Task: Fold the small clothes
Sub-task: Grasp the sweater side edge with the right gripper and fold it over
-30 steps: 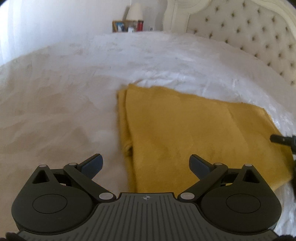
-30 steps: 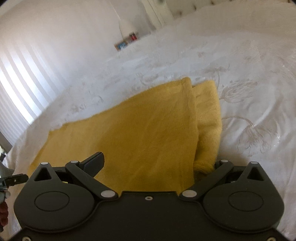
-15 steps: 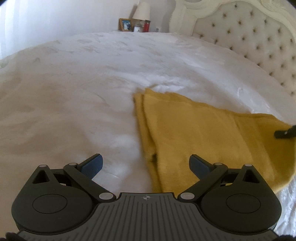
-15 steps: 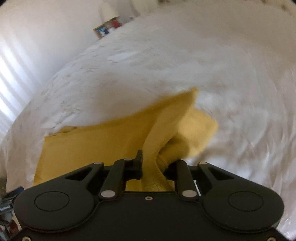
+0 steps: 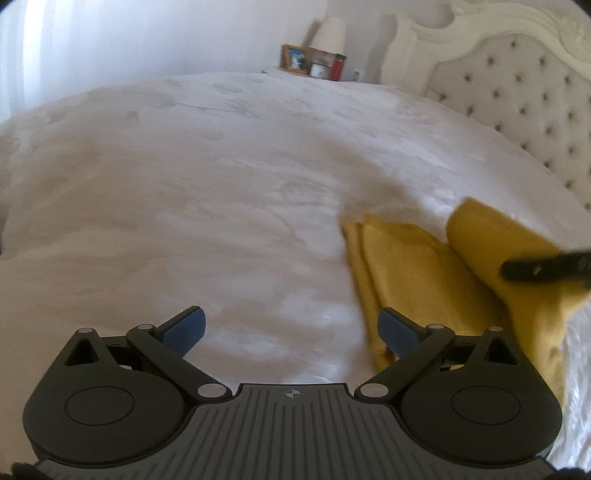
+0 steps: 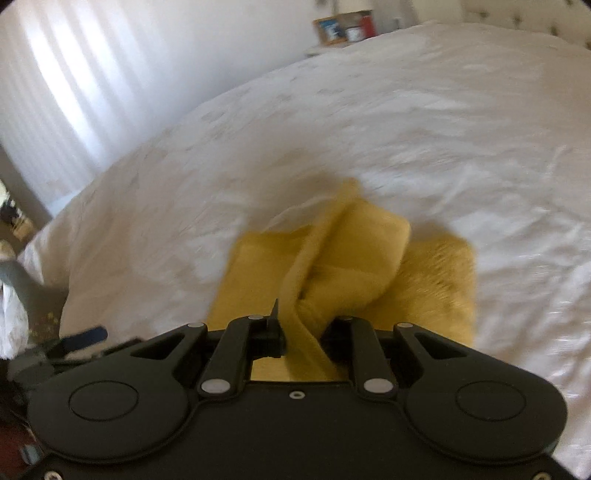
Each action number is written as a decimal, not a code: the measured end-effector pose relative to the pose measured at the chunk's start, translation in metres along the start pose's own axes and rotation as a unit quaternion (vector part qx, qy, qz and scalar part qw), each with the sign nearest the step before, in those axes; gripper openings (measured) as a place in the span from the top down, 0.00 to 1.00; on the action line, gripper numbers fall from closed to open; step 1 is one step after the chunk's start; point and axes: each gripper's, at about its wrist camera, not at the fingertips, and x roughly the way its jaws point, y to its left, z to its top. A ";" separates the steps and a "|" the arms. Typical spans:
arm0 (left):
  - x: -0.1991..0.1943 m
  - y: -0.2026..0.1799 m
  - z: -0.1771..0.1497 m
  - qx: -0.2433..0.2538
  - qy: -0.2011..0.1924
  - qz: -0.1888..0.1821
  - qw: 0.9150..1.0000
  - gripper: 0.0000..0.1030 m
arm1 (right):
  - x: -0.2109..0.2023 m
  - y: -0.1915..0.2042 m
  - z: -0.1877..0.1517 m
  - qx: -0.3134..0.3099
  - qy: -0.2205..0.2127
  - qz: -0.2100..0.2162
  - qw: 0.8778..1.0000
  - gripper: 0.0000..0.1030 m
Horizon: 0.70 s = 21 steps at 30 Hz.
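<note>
A mustard-yellow cloth (image 5: 402,269) lies folded on the white bedspread (image 5: 184,192). My right gripper (image 6: 306,332) is shut on a bunched edge of the cloth (image 6: 351,251) and holds it lifted off the bed, so that end curls up over the flat part. In the left wrist view one of its dark fingers (image 5: 535,265) shows against the raised fold. My left gripper (image 5: 291,326) is open over bare bedspread, just left of the cloth's near edge, with nothing between its pads. Its blue pad (image 6: 83,336) shows at the lower left of the right wrist view.
A tufted headboard (image 5: 517,96) rises at the right. A nightstand beyond the bed carries a lamp (image 5: 330,33), a picture frame (image 5: 295,59) and small jars. Pale curtains (image 6: 74,81) hang on the far side. The bed's edge drops away at the left (image 6: 48,236).
My right gripper went from open to shut on the cloth's edge and carried it up and across. My left gripper slid left off the cloth and stayed open.
</note>
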 end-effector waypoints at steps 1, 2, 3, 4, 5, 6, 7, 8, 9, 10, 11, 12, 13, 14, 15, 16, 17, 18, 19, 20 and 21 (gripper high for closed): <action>0.000 0.003 0.001 -0.006 0.000 -0.001 1.000 0.02 | 0.006 0.007 -0.004 -0.007 0.002 0.000 1.000 0.76; -0.001 0.005 0.001 -0.011 0.001 -0.003 1.000 0.02 | 0.012 0.013 -0.007 -0.009 0.004 0.001 1.000 0.76; -0.001 0.007 0.001 -0.015 0.002 -0.003 1.000 0.02 | 0.017 0.017 -0.008 -0.009 0.005 0.002 1.000 0.76; 0.000 0.008 0.004 -0.017 0.002 -0.003 1.000 0.02 | 0.022 0.022 -0.010 -0.010 0.005 -0.001 1.000 0.76; 0.000 0.009 0.004 -0.018 0.002 -0.002 1.000 0.02 | 0.024 0.025 -0.012 -0.014 0.004 -0.004 1.000 0.76; 0.000 0.010 0.004 -0.019 0.002 -0.002 1.000 0.02 | 0.027 0.029 -0.014 -0.021 0.003 -0.008 1.000 0.76; 0.000 0.010 0.004 -0.021 0.003 -0.001 1.000 0.02 | 0.029 0.034 -0.016 -0.028 0.004 -0.011 1.000 0.76; 0.000 0.010 0.004 -0.022 0.003 -0.002 1.000 0.02 | 0.030 0.038 -0.017 -0.035 0.004 -0.015 0.999 0.76; 0.000 0.011 0.004 -0.024 0.003 -0.002 1.000 0.02 | 0.032 0.041 -0.019 -0.042 0.003 -0.018 0.999 0.76; -0.001 0.011 0.003 -0.025 0.004 -0.001 1.000 0.02 | 0.033 0.045 -0.021 -0.049 0.003 -0.022 0.999 0.76; -0.001 0.011 0.003 -0.026 0.003 0.000 1.000 0.02 | 0.033 0.050 -0.021 -0.057 0.002 -0.026 0.998 0.75; -0.001 0.011 0.003 -0.027 0.004 0.001 1.000 0.02 | 0.034 0.054 -0.022 -0.068 0.002 -0.031 0.997 0.71; 0.000 0.012 0.003 -0.028 0.005 0.001 1.000 0.02 | 0.033 0.059 -0.023 -0.078 0.001 -0.034 0.996 0.67; 0.000 0.012 0.002 -0.030 0.006 0.000 1.000 0.02 | 0.032 0.062 -0.023 -0.084 -0.001 -0.030 0.996 0.64; 0.003 0.014 0.003 -0.033 0.008 -0.002 0.999 0.02 | 0.030 0.064 -0.024 -0.088 -0.002 -0.016 0.996 0.59; 0.004 0.015 0.003 -0.036 0.010 -0.003 0.999 0.02 | 0.027 0.067 -0.024 -0.092 -0.005 0.006 0.996 0.53; 0.004 0.016 0.004 -0.038 0.011 -0.004 0.999 0.02 | 0.023 0.071 -0.024 -0.099 -0.009 0.028 0.995 0.50; 0.005 0.017 0.004 -0.040 0.012 -0.003 0.999 0.02 | 0.019 0.076 -0.025 -0.108 -0.017 0.050 0.993 0.48; 0.005 0.019 0.004 -0.042 0.012 -0.002 0.999 0.02 | 0.014 0.079 -0.026 -0.115 -0.024 0.063 0.991 0.48; 0.005 0.020 0.004 -0.043 0.011 -0.001 0.999 0.02 | 0.009 0.082 -0.025 -0.120 -0.031 0.070 0.990 0.48; 0.005 0.021 0.004 -0.043 0.011 -0.001 0.999 0.02 | 0.004 0.082 -0.025 -0.121 -0.037 0.074 0.989 0.48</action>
